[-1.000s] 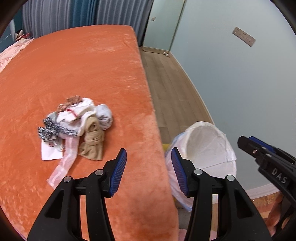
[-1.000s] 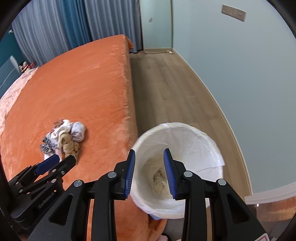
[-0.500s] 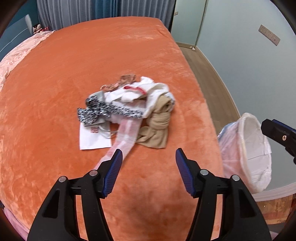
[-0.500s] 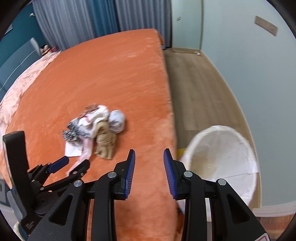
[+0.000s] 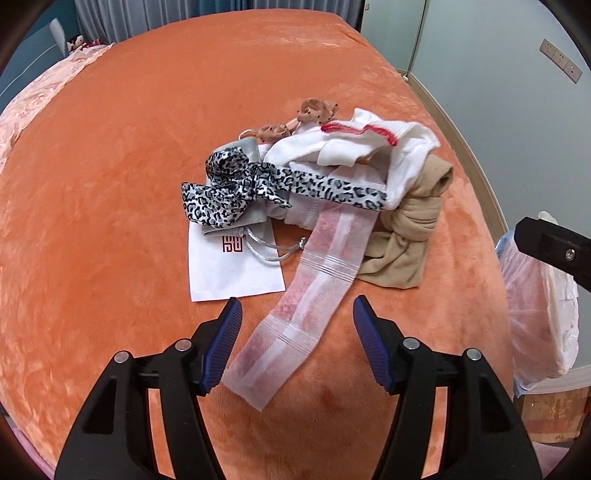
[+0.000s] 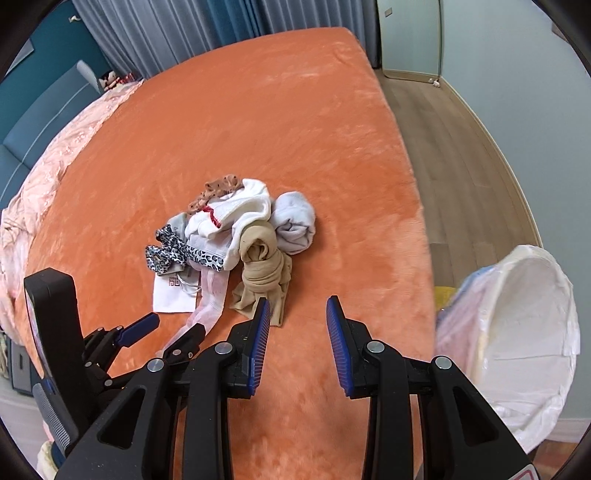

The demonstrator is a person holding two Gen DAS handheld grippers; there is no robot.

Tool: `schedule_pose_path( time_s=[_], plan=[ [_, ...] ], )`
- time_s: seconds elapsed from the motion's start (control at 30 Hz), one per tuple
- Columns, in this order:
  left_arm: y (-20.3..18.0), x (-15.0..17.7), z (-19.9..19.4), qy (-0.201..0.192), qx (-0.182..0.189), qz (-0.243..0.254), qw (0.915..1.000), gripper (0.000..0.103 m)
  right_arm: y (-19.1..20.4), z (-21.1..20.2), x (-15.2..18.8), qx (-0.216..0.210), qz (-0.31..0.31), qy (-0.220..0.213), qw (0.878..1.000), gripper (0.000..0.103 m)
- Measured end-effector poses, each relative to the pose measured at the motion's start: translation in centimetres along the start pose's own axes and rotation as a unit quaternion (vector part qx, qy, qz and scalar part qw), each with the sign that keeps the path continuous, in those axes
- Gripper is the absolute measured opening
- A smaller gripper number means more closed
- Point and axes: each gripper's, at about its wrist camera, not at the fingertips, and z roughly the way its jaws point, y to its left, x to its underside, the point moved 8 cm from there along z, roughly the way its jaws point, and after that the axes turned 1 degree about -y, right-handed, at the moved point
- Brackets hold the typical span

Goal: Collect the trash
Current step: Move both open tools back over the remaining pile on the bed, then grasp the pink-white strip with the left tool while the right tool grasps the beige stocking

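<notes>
An orange plush bedspread [image 6: 288, 122] fills the centre. Grey-blue curtains [image 6: 177, 33] hang at twelve o'clock, wood-plank flooring [image 6: 454, 155] runs toward two, and a pale wall [image 6: 517, 74] stands at three.

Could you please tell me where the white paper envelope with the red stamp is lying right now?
The white envelope lies flat on the orange bedspread at the pile's left edge in both wrist views, partly under the leopard-print ribbon.
</notes>
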Motion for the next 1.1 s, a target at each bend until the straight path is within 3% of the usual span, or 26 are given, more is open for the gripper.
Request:
schedule_pose_path(
  time_s=[0.47,0.57,0.63,0.73,1.1],
  plan=[
    [0.3,-0.4,3.6,0.02,0.031,-0.009,0.9993,0.056,1.9,5.7,0.0,0.002,-0.03,0.028,0.999,0.032],
    [0.4,-0.7,3.7,0.017,0.035,-0.006,0.9992,0.045,2.5,6.0,-0.2,-0.01,-0.031,0.028,0.999,0.032],
    [0.7,-0.6,3.4,0.017,0.039,-0.009,0.999,0.031,3.1,6.4,-0.1,-0.008,-0.042,0.028,0.999,0.032],
    [1.0,-0.6,3.3,0.022,0.05,-0.016,0.9984,0.019,3.7,7.2,0.1,-0.008,-0.05,0.037,0.998,0.032],
    [2.7,-2.2,1.2,0.004,0.05,-0.023,0.9985,0.015,4.1,8.8,0.6,0.008,-0.069,0.046,0.996,0.016]
  ],
)
